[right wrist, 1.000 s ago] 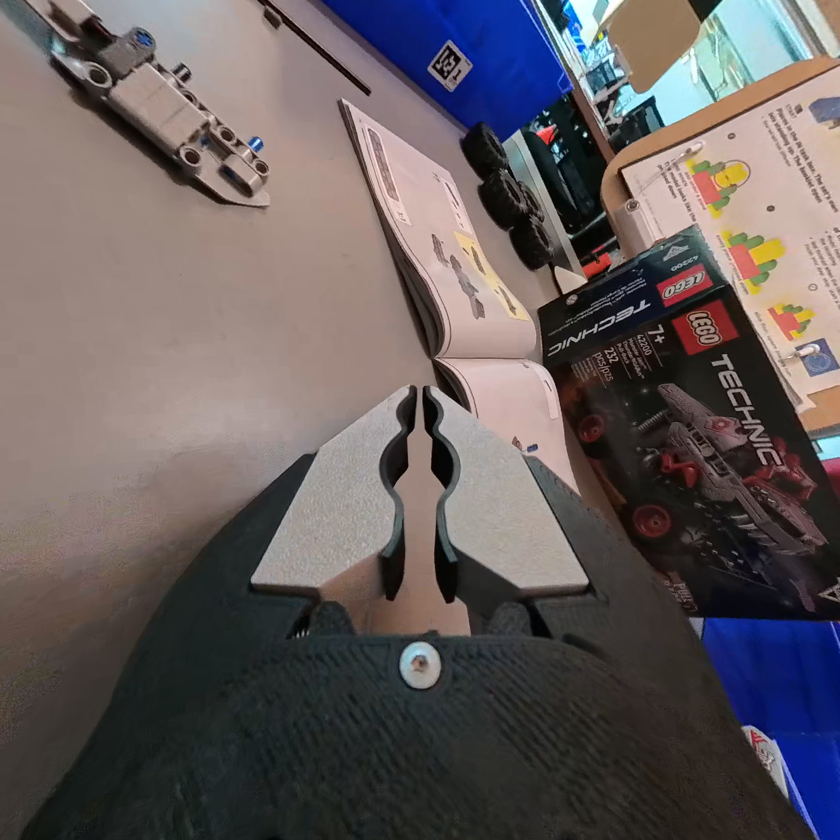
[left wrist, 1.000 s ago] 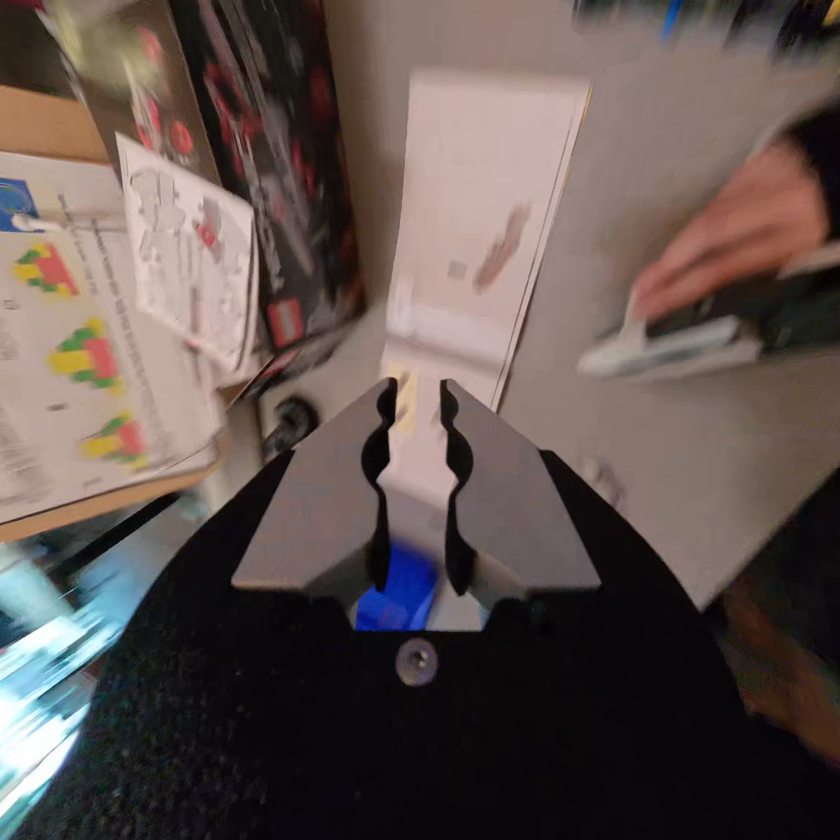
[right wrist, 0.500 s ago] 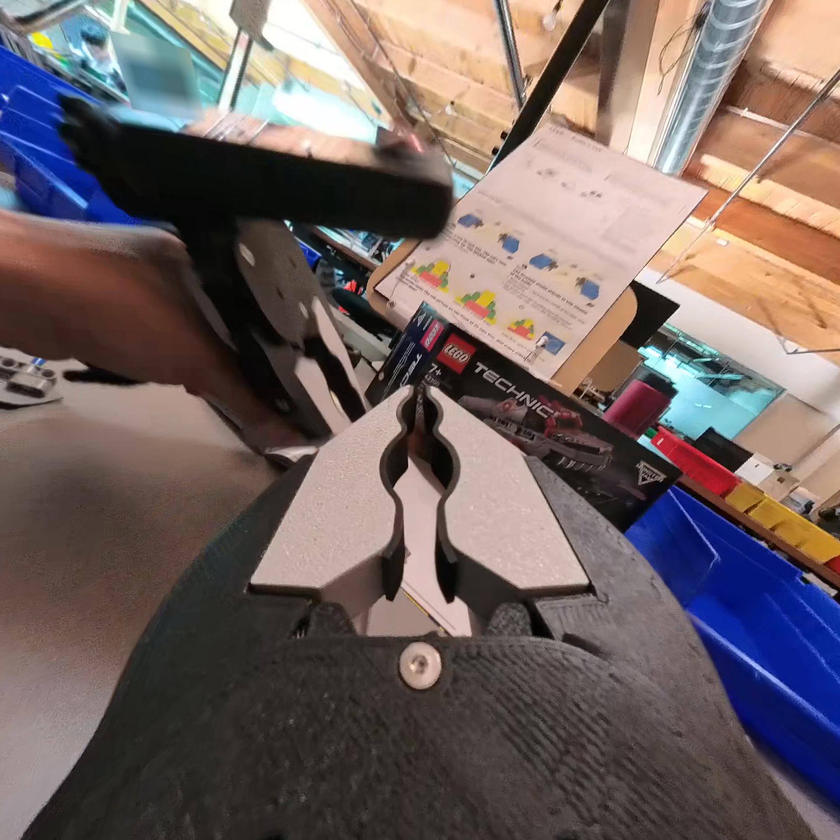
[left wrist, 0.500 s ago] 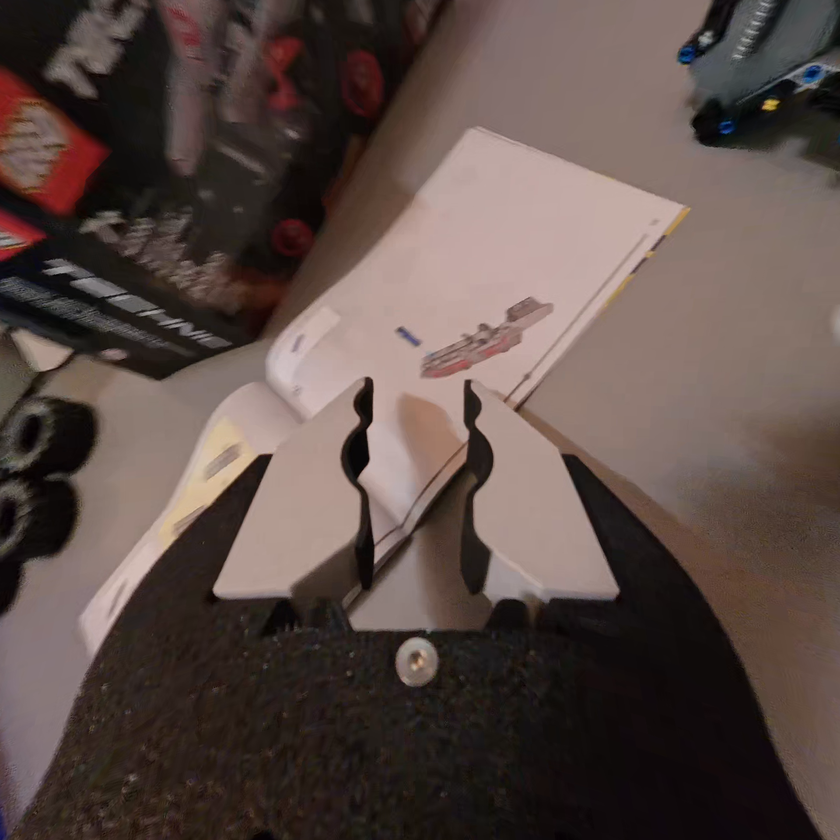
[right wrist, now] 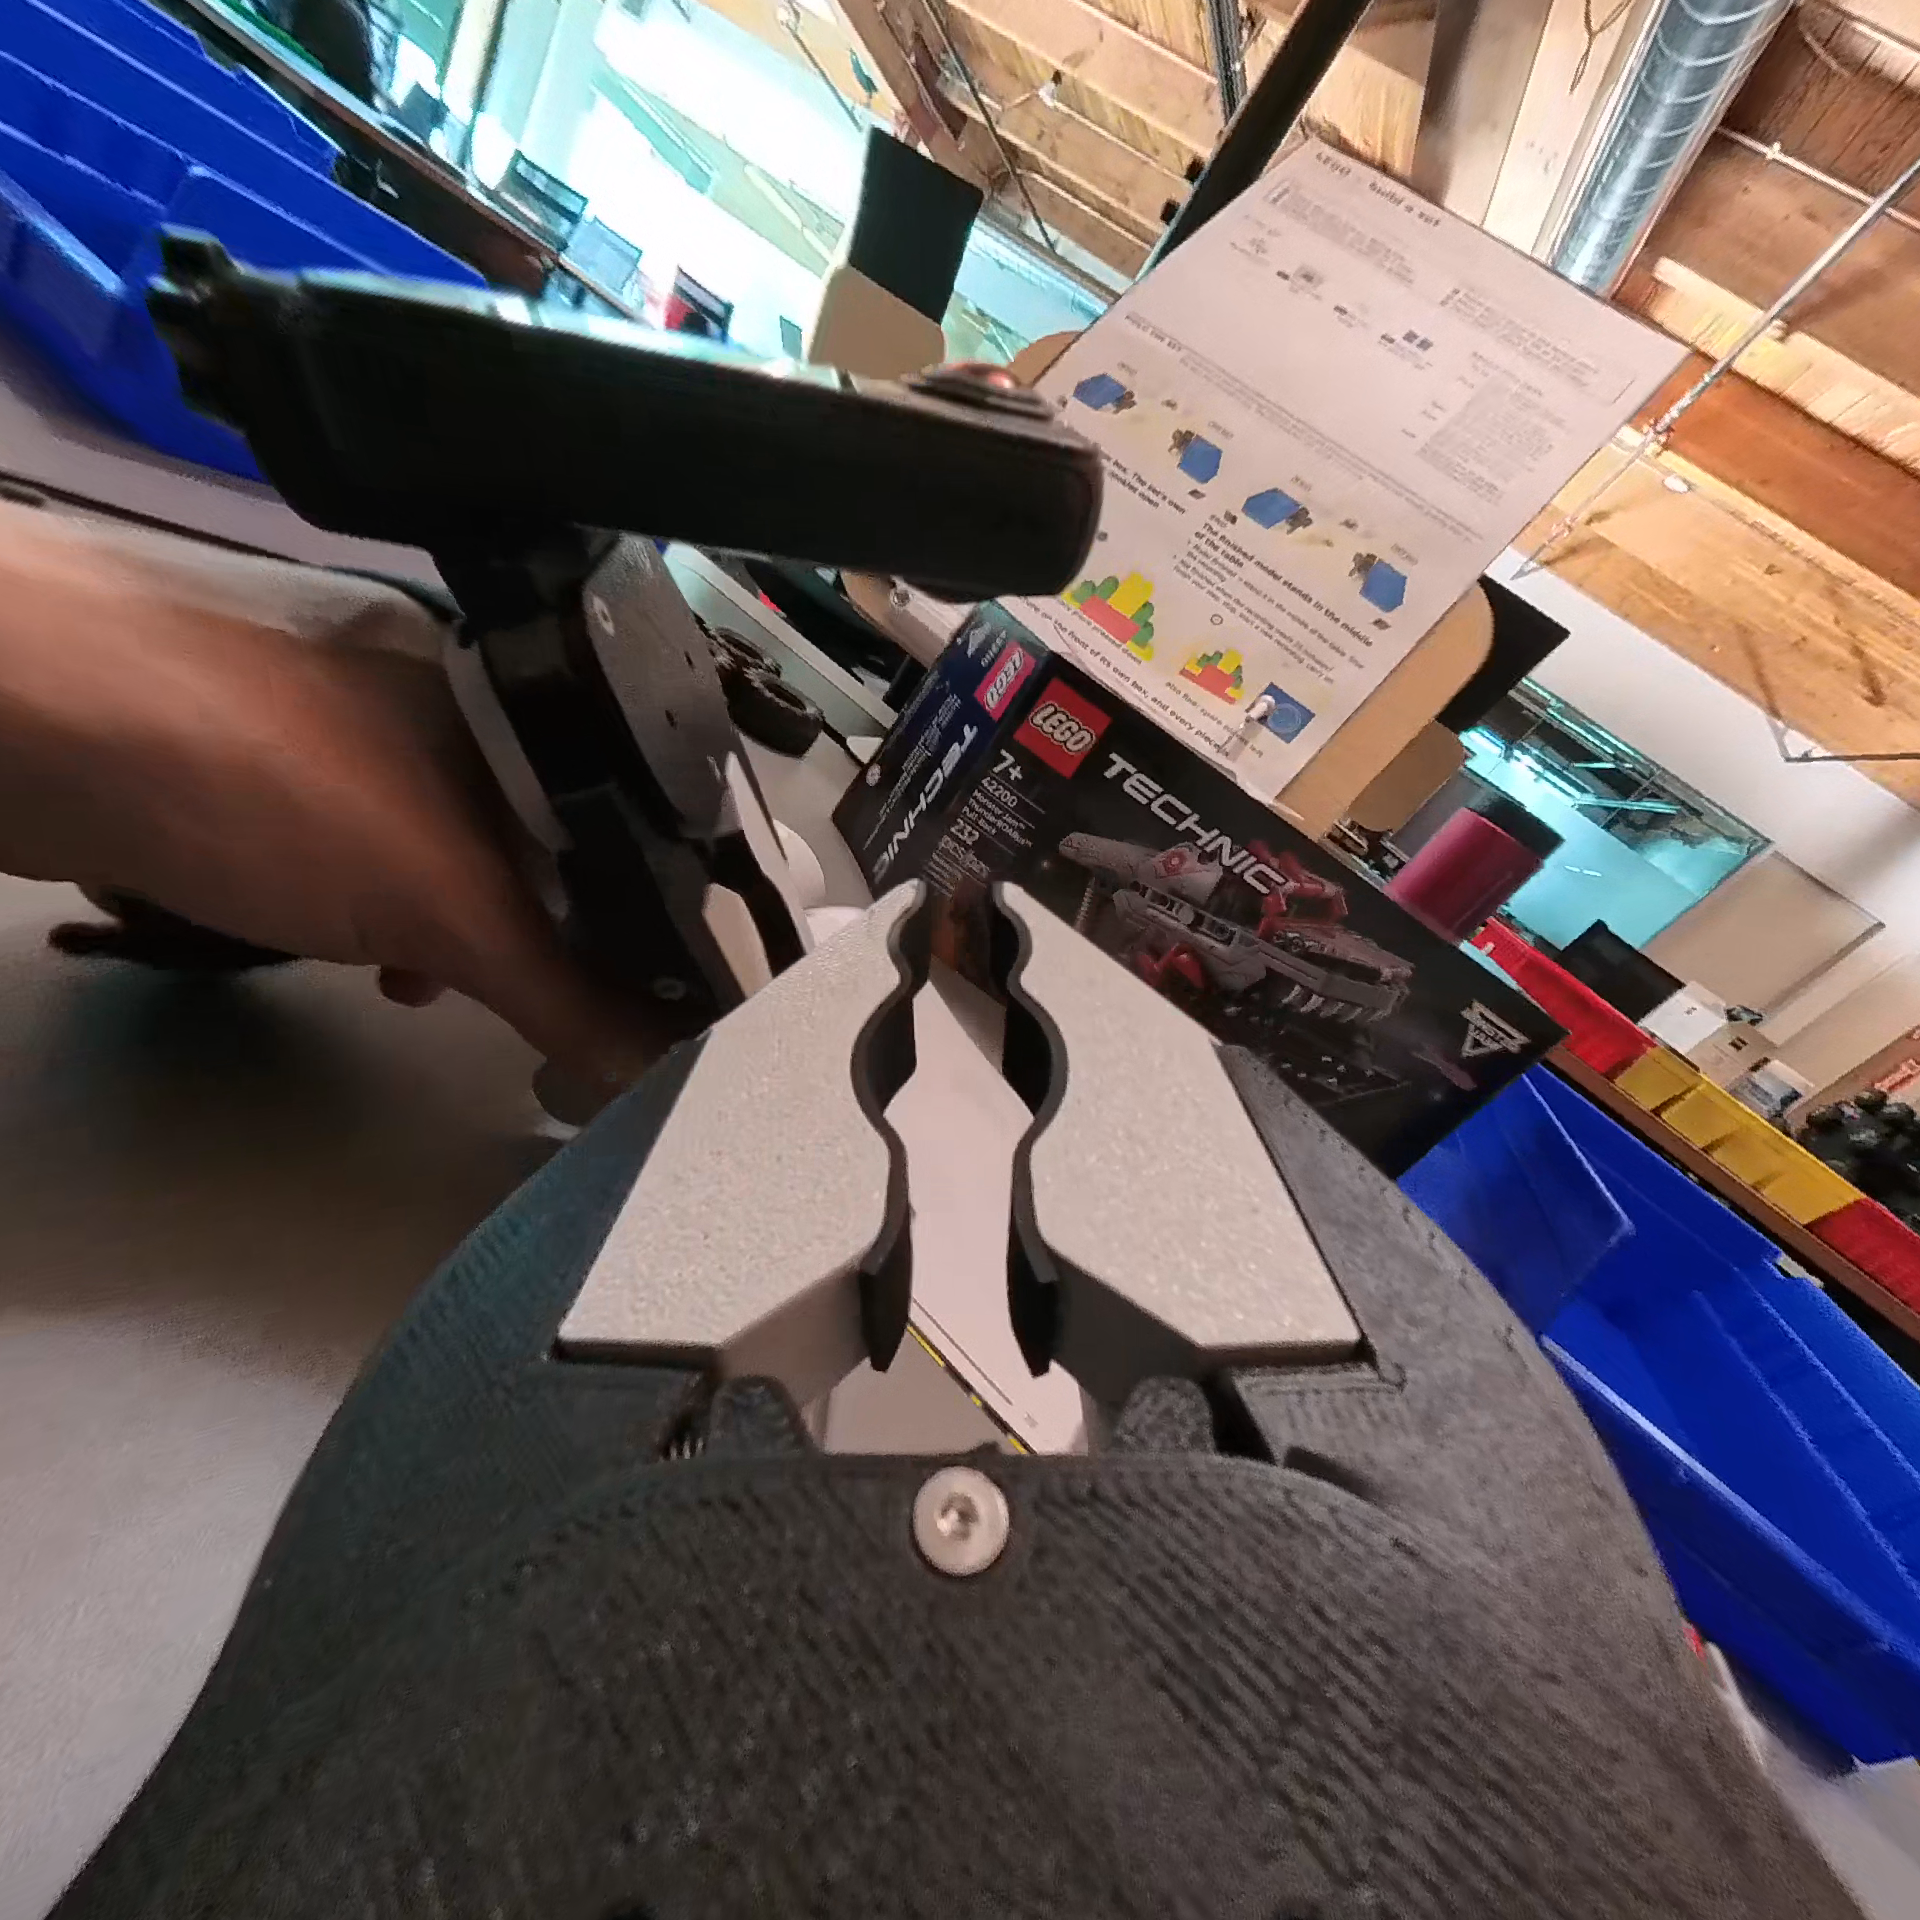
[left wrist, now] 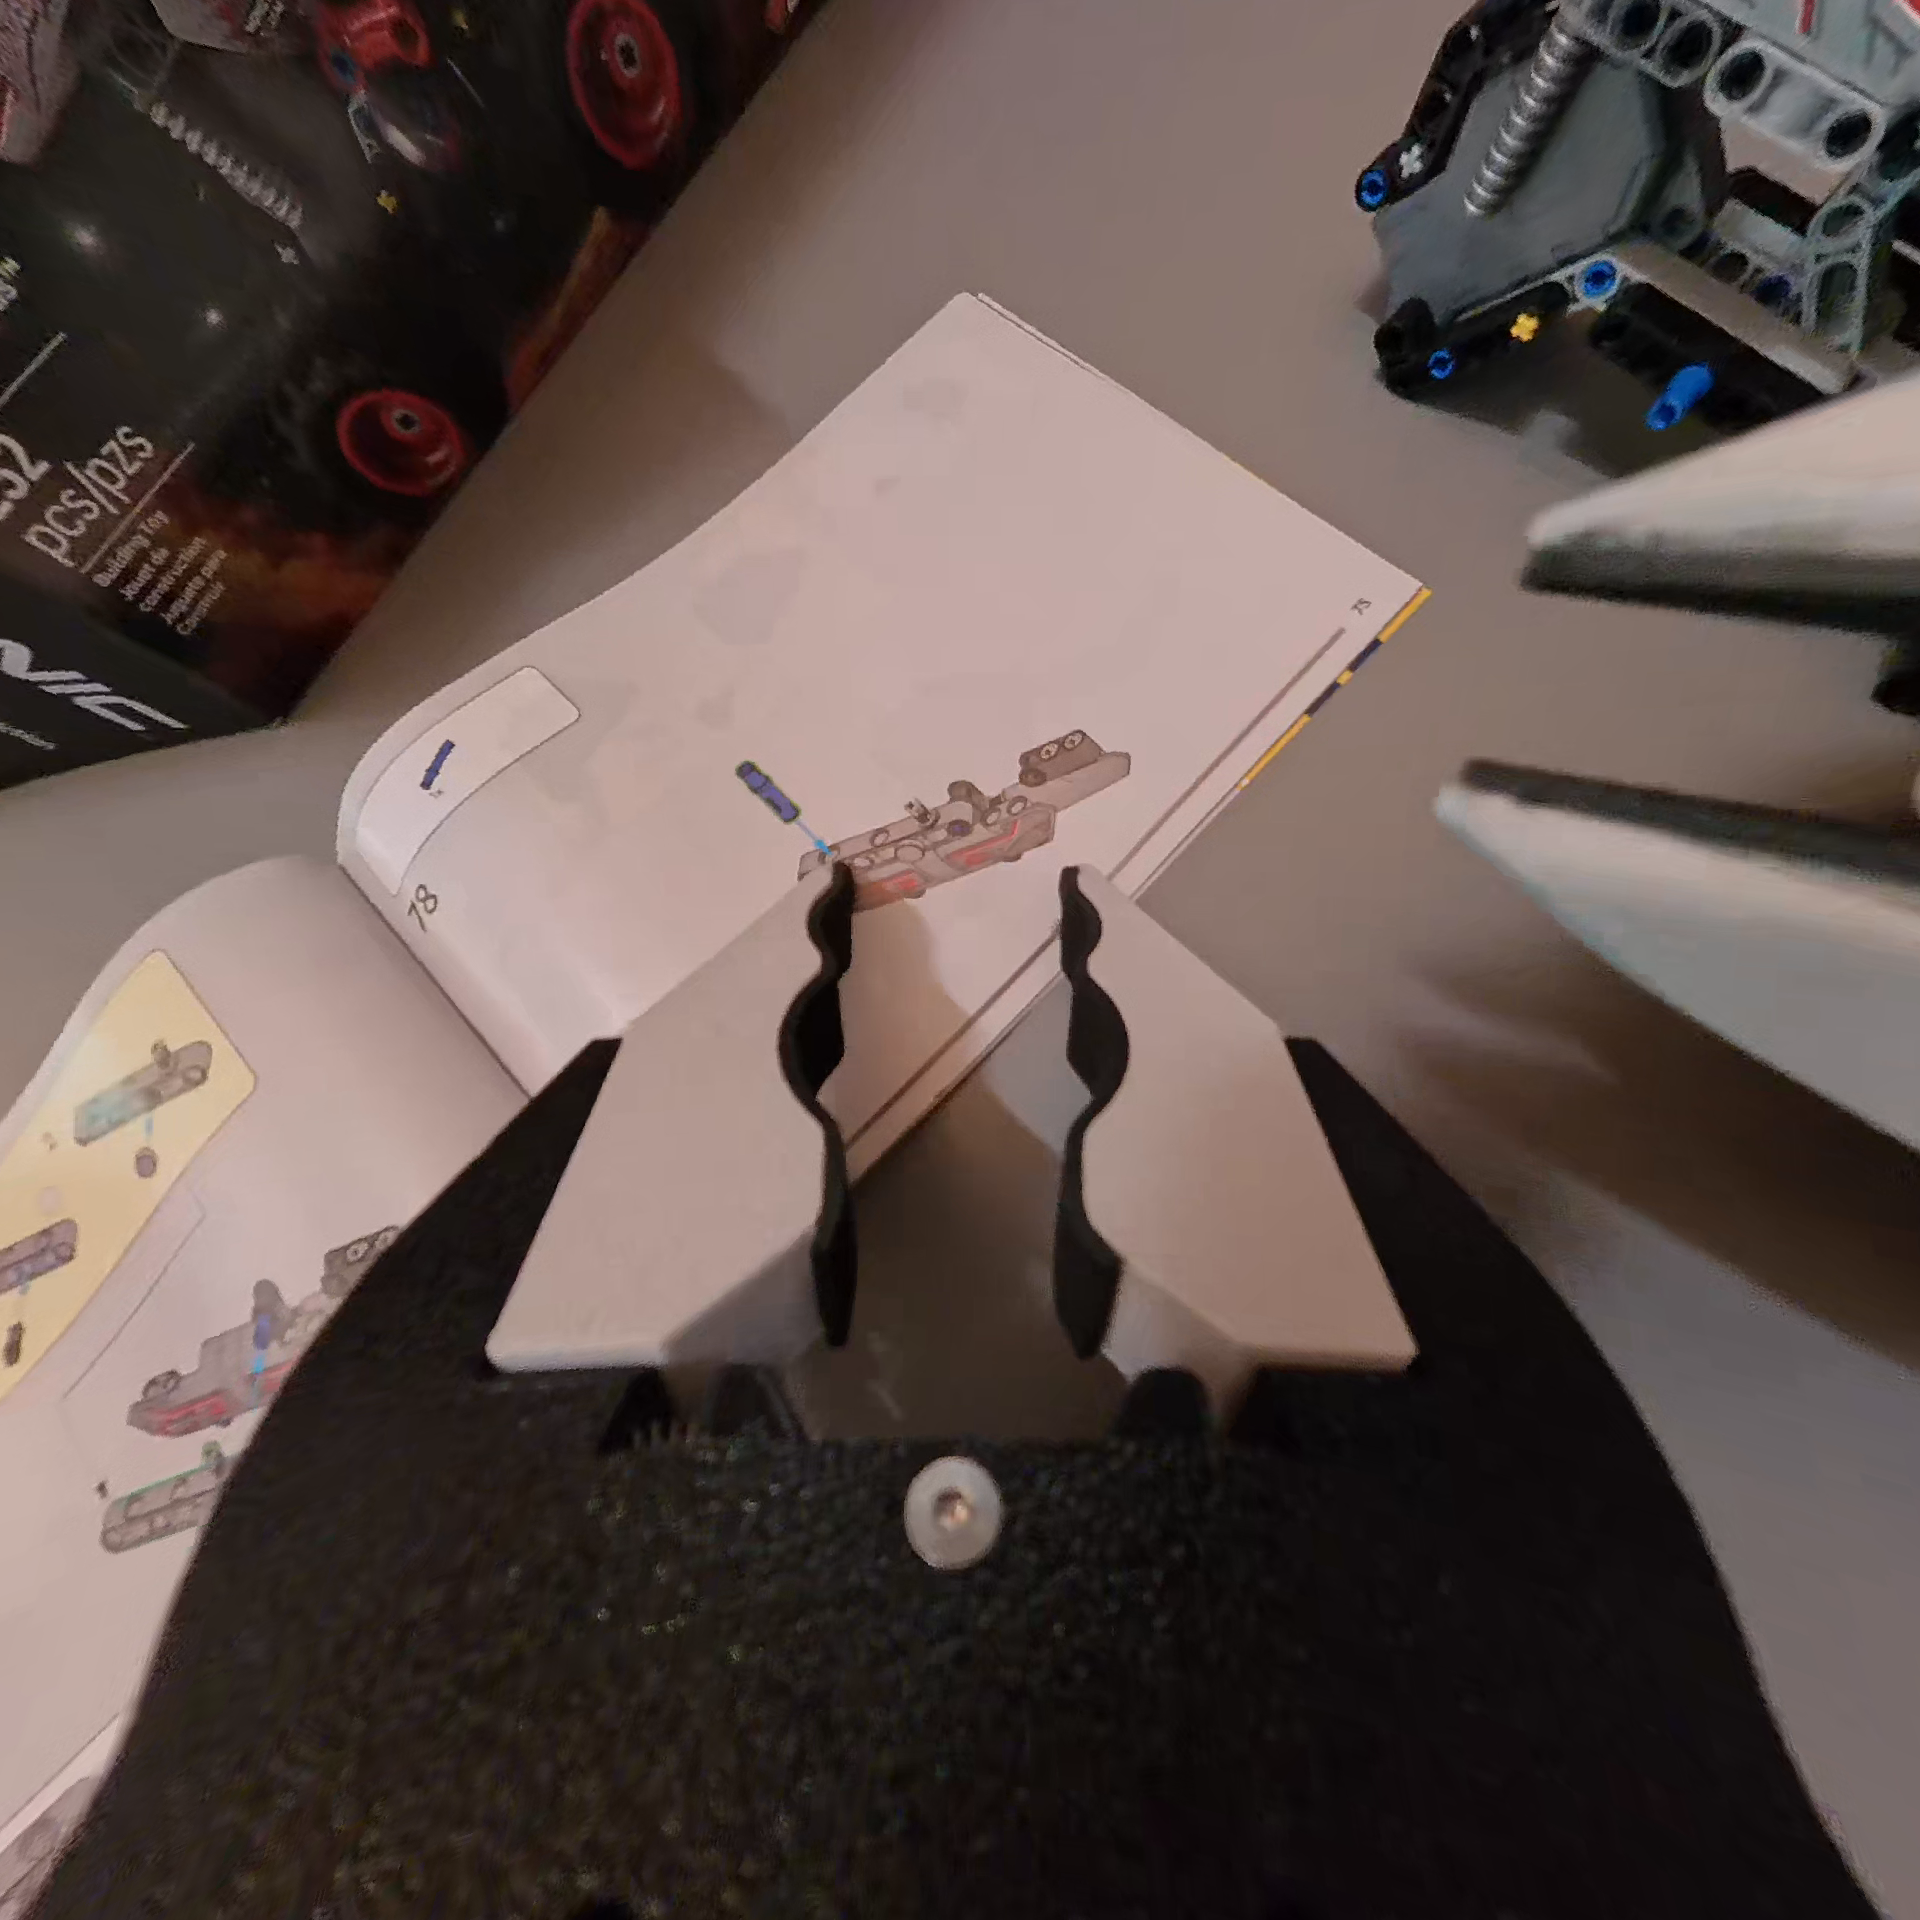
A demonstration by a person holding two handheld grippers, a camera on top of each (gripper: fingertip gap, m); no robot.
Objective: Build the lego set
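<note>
— Grey counter, what's on it?
— An open instruction booklet beside the set's dark box; the half-built grey model stands beyond the booklet's far corner.
— And the fingers?
— Left gripper gapes wide over the page edge, holding nothing. Right gripper is slightly parted, empty.

Instruction booklets: one, open
Lego set boxes: one
Partly built grey models: one
Grippers: two, left and right
Instruction posters: one
Loose black tyres: at least two
</note>
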